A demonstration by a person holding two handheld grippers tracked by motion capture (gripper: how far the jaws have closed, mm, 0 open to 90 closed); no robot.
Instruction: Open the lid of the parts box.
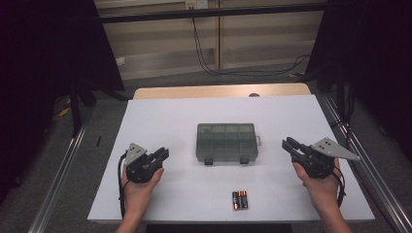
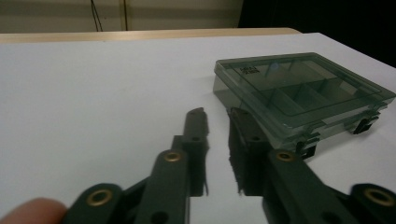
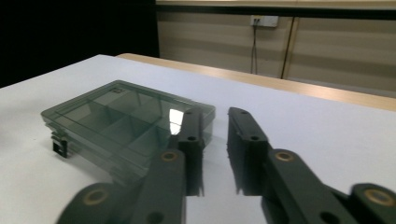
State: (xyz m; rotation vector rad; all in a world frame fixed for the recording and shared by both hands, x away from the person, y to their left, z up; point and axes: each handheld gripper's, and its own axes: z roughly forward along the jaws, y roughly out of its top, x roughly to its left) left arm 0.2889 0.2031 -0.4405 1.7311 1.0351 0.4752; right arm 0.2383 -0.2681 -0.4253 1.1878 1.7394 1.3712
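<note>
A smoky transparent compartment box lies shut in the middle of the white table, its latches facing the person. Two batteries lie side by side near the front edge. My left gripper is held left of the box and points at it; its jaws stand shut to a thin slit with nothing between them. My right gripper is held on the right of the box, also shut and empty. The left gripper view has the box just right of the gripper. In the right gripper view the box lies left of the gripper.
The white table top ends in a wooden strip at the far edge. Dark curtains and metal rails flank the table. Cables hang down the wall behind. Bare table lies between each gripper and the box.
</note>
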